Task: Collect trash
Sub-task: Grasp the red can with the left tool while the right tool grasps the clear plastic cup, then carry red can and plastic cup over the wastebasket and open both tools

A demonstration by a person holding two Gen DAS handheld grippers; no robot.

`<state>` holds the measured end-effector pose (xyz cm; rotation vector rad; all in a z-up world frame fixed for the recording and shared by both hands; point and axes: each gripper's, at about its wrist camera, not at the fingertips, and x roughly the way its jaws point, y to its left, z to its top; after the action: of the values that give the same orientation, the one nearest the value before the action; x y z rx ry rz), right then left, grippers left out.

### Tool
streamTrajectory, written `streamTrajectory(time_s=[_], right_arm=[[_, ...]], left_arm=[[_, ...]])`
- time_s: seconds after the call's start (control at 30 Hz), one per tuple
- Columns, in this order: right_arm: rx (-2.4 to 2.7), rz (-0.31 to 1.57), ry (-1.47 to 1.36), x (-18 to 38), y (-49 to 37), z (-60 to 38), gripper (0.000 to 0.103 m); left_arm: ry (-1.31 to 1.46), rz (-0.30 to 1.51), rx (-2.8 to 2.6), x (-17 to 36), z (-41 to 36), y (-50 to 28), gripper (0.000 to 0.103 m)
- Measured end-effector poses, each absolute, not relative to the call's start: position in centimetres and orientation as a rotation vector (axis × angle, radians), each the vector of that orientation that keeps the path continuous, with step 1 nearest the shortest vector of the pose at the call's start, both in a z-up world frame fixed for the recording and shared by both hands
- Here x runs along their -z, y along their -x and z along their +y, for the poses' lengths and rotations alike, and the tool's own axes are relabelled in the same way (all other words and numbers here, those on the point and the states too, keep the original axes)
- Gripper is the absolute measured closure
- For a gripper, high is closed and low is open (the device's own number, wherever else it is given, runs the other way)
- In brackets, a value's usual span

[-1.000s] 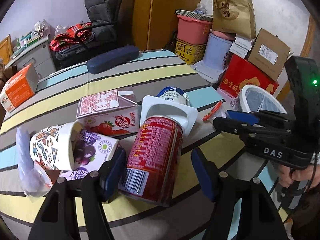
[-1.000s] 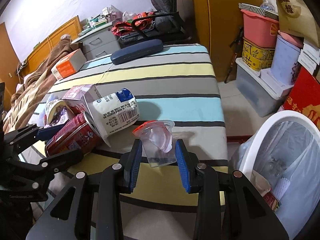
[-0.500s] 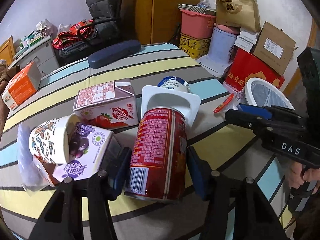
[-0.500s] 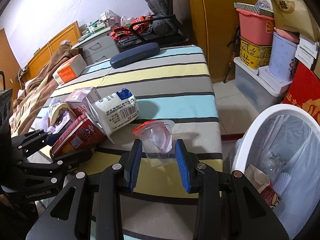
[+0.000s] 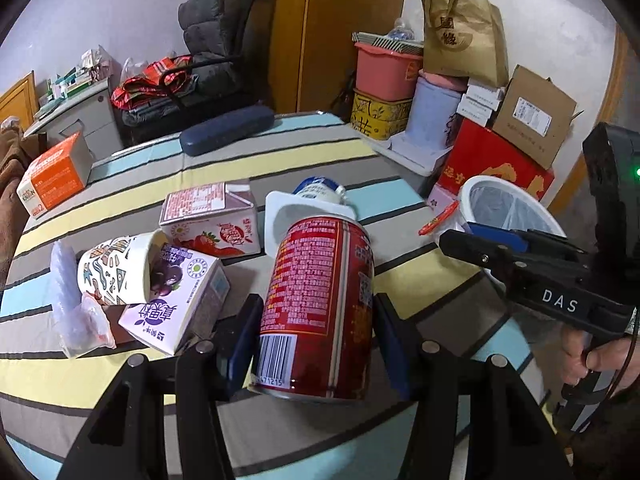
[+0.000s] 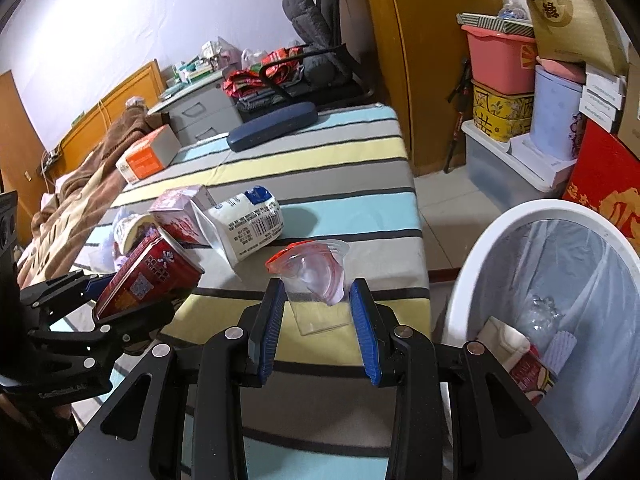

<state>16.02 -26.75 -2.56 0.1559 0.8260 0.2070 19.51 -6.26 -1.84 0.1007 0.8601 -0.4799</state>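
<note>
While the left gripper pinches a red can, lifted and tilted off the striped tablecloth, its jaws having just closed in on it, the right gripper squeezes a clear plastic cup with a red peeled lid. A white trash bin sits right beside it, already holding some junk. Cartons and a yogurt tub lie on the table.

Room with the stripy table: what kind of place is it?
Probably a bedroom at home that also stores things. A brown blanket lies on a bed beside the table, an office chair holds clothes, and boxes are stacked by the wall.
</note>
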Motion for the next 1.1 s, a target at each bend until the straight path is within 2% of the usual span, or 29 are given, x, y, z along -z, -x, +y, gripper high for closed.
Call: streamTrajectory(time_s=[0.5,1.1], right_arm=[[-0.125,0.723,-0.194,0.1,-12.2,-30.0,0.067],[0.084,0.713,-0.249,0.4,-9.5,-37.6,0.067]], left_arm=[[-0.109,0.76,0.567,-1.6,-9.8,-16.2,0.045],[-0.103,0.766,0.744,-2.3,-19.9,-16.5,0.045]])
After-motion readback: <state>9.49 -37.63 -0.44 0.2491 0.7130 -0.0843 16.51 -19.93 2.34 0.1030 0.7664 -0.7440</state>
